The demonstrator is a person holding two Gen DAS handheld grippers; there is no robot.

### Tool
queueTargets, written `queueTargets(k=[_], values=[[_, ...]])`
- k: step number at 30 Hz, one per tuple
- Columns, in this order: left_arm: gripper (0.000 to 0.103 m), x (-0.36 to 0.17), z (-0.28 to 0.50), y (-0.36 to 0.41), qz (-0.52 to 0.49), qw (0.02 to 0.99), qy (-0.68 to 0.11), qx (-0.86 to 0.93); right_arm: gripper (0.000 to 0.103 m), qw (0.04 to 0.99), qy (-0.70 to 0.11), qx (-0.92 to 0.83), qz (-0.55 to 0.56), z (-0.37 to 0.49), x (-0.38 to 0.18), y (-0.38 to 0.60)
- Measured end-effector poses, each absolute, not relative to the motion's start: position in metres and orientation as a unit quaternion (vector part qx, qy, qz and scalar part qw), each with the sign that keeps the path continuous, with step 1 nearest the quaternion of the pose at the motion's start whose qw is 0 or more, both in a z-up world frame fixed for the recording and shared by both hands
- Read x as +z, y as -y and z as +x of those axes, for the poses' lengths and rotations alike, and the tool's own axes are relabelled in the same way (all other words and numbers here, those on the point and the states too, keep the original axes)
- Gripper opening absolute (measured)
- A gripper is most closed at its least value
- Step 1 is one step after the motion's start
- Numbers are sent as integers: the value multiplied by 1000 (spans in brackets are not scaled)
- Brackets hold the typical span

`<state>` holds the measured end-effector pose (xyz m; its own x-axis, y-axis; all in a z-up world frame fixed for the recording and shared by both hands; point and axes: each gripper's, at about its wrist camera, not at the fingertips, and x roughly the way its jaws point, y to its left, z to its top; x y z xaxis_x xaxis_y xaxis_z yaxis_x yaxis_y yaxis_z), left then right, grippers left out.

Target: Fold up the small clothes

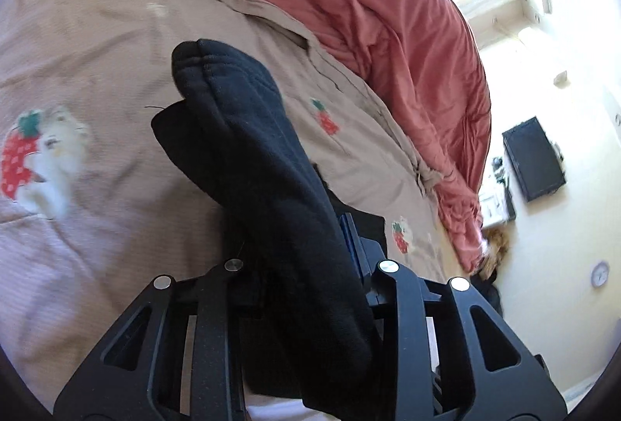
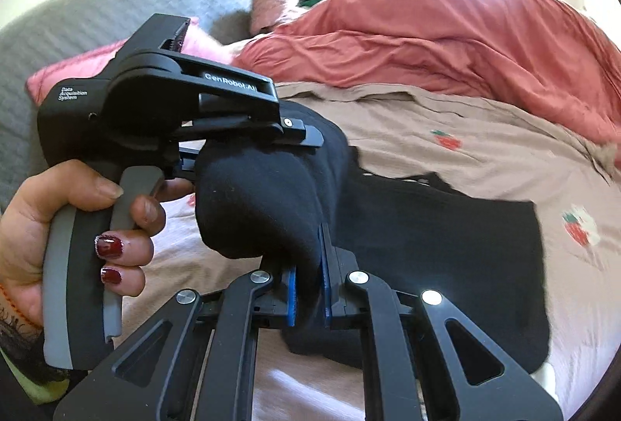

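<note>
A black garment (image 2: pixel 446 246) lies partly spread on the bed, with one end lifted and bunched. My right gripper (image 2: pixel 308 289) is shut on a fold of it, which is squeezed between the blue pads (image 2: pixel 325 281). My left gripper (image 2: pixel 306 145), held by a hand (image 2: pixel 77 211), clamps the same raised fold from the left, just above the right one. In the left wrist view the black garment (image 1: pixel 264 157) bulges up out of my left gripper (image 1: pixel 299 258) and hides most of the fingers; one blue pad (image 1: pixel 353 246) shows.
The bed has a beige cover (image 2: pixel 485 134) with strawberry prints. A rumpled salmon duvet (image 2: pixel 446 33) lies along its far side, and a pink pillow (image 2: pixel 77 68) rests against grey upholstery (image 2: pixel 77 13). Beyond the bed is pale floor with a black box (image 1: pixel 533 159).
</note>
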<state>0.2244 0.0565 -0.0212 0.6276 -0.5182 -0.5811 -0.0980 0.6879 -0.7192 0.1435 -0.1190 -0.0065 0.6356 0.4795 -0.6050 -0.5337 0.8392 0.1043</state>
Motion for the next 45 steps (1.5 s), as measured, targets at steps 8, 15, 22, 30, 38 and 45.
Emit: queueTargets(k=[8, 15, 22, 30, 38, 45], values=[[22, -10, 252, 27, -302, 824, -460, -133, 8, 909, -337, 241, 31, 149, -13, 191], [32, -26, 274, 98, -248, 809, -513, -143, 8, 898, -375, 205, 109, 155, -33, 247], [69, -36, 272, 106, -301, 781, -519, -173, 9, 845, -439, 183, 244, 168, -76, 291], [61, -22, 239, 71, -192, 838, -506, -73, 11, 840, -441, 178, 262, 160, -73, 303], [61, -55, 230, 75, -120, 831, -542, -45, 23, 852, -422, 179, 252, 156, -59, 320], [61, -56, 225, 82, -95, 840, -532, -47, 63, 844, -415, 200, 275, 180, -62, 337]])
